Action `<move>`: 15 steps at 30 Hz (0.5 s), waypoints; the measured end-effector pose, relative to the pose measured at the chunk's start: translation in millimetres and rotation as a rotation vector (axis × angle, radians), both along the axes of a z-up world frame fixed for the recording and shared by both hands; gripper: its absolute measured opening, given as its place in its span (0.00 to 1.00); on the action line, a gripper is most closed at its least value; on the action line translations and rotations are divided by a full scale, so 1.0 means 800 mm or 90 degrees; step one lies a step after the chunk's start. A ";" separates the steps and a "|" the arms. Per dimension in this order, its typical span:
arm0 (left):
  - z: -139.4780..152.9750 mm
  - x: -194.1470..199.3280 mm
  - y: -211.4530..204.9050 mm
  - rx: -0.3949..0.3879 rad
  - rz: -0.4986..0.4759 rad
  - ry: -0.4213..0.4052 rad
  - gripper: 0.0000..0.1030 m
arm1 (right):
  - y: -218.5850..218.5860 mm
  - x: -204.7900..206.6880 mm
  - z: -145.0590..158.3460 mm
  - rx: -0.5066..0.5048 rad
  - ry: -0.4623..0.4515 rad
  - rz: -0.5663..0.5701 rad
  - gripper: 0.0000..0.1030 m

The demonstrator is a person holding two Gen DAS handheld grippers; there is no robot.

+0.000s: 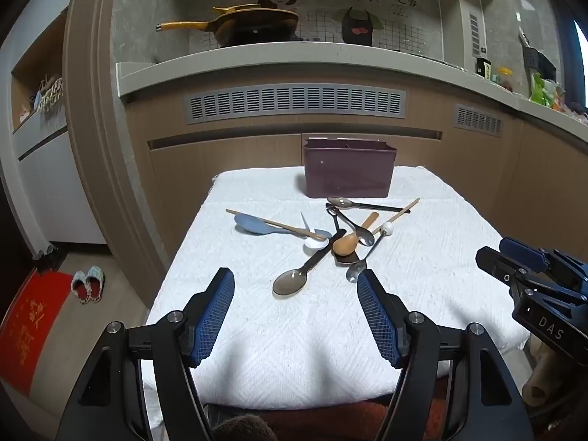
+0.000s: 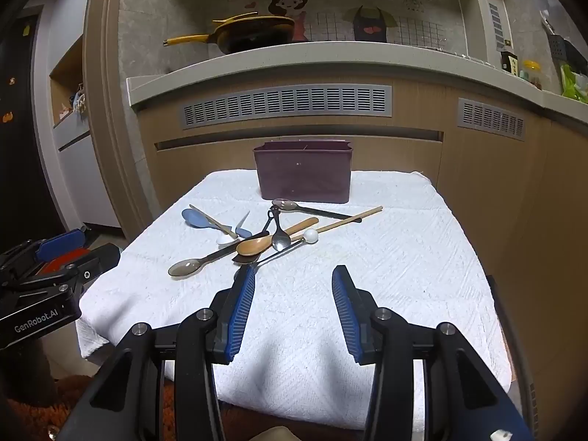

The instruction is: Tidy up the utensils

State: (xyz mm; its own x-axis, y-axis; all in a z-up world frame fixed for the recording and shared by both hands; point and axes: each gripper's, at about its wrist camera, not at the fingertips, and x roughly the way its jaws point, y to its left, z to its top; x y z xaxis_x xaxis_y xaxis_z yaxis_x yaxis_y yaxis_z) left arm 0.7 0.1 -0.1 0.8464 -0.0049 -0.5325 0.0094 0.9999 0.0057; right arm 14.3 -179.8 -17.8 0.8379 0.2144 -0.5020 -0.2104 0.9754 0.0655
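A pile of utensils lies on the white cloth-covered table (image 1: pixel 294 330): a wooden spoon (image 1: pixel 349 242), a dark translucent spoon (image 1: pixel 294 279), a blue spoon (image 1: pixel 253 225), a white spoon (image 1: pixel 315 241), metal spoons and wooden chopsticks (image 1: pixel 395 215). A maroon divided holder (image 1: pixel 347 172) stands behind them; it also shows in the right wrist view (image 2: pixel 303 176). My left gripper (image 1: pixel 296 283) is open and empty, just short of the pile. My right gripper (image 2: pixel 294 279) is open and empty, near the pile's front edge, and shows at the right of the left wrist view (image 1: pixel 514 264).
A kitchen counter (image 1: pixel 294 62) with a yellow-handled pan (image 1: pixel 253 24) runs behind the table above wooden cabinets. Slippers (image 1: pixel 88 284) and a red mat (image 1: pixel 29 327) lie on the floor at left. The table drops off on all sides.
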 end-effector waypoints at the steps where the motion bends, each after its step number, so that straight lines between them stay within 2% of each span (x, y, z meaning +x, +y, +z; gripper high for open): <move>1: 0.000 0.000 0.000 0.001 0.000 -0.002 0.68 | 0.000 0.001 0.000 0.000 0.004 0.000 0.40; 13: -0.010 -0.004 0.011 0.002 -0.002 -0.008 0.67 | 0.001 0.008 -0.003 -0.001 0.009 0.001 0.40; 15: -0.009 0.002 0.000 0.005 0.001 -0.002 0.68 | 0.000 0.006 -0.002 -0.002 0.009 0.001 0.40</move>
State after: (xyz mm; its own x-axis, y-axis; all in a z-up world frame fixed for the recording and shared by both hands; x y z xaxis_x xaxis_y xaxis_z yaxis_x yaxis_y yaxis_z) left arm 2.6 0.4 -7.0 0.8482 0.0004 -0.5296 0.0079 0.9999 0.0135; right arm 19.1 -179.5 -19.3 0.8305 0.2148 -0.5140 -0.2117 0.9751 0.0655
